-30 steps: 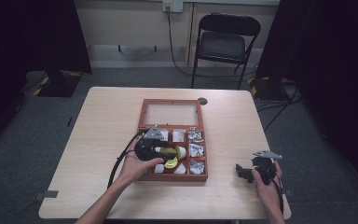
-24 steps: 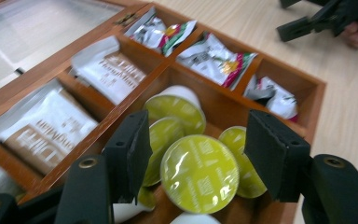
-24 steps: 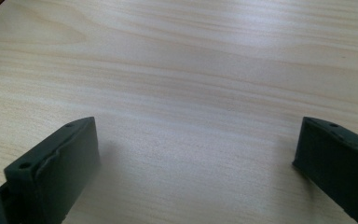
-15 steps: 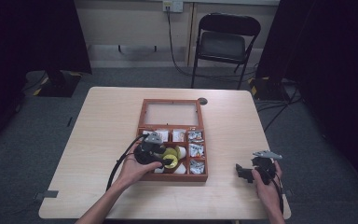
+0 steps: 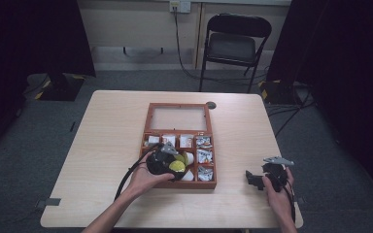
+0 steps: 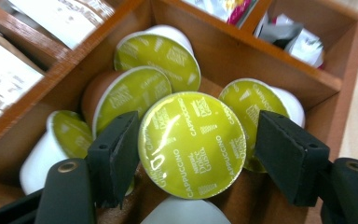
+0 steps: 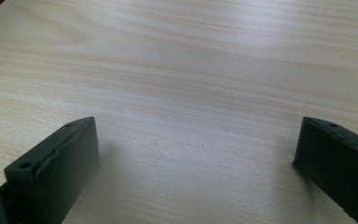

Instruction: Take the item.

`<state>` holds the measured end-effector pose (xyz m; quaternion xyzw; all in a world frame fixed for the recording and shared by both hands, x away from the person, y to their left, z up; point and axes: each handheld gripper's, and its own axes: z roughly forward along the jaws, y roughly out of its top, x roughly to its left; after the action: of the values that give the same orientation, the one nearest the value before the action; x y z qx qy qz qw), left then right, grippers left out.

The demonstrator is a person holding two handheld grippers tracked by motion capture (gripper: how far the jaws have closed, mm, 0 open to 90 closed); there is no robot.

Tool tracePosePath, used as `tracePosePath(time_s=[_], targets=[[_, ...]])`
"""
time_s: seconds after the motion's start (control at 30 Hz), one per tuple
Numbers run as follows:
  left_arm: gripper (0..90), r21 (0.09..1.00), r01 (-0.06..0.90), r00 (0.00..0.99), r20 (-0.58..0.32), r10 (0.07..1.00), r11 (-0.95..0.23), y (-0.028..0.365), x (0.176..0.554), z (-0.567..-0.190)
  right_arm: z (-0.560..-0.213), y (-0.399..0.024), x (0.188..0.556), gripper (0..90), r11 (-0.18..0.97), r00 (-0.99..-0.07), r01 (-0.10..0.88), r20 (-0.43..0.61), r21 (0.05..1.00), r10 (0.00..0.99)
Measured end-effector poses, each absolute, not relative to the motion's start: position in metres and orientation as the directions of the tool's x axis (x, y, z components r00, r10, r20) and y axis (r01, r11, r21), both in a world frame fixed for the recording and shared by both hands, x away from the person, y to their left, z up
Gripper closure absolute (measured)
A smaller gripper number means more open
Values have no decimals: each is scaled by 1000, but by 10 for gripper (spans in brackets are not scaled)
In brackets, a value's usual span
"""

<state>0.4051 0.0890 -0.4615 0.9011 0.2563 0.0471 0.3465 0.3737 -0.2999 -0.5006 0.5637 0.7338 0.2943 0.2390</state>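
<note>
Crowding one compartment of the wooden box [image 6: 279,60], capsules [image 6: 140,93] surround the top capsule [image 6: 192,144]. The left gripper [image 6: 196,158] jaws, just opening, flank it without pressing. The right gripper [image 7: 196,163] jaws gape wide, empty, over bare surface [image 7: 191,70].

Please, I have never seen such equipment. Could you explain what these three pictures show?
There is no robot: a person holds a hand-held gripper in each hand. The wide picture is taken from above the table. The two close ones come from cameras on the grippers. On the table stands a wooden box of coffee capsules and packets. The left hand-held gripper is in the box; its jaws have just been opening, with a green capsule between them, not pinched. The right hand-held gripper is open over bare table.
</note>
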Motion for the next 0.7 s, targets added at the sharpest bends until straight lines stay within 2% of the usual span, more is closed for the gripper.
tracePosePath(time_s=[0.7], targets=[[343,593,452,858,-84,507,-666,84,408,-465,-501,-300,374,0,191,-251,686,-19,702,968]])
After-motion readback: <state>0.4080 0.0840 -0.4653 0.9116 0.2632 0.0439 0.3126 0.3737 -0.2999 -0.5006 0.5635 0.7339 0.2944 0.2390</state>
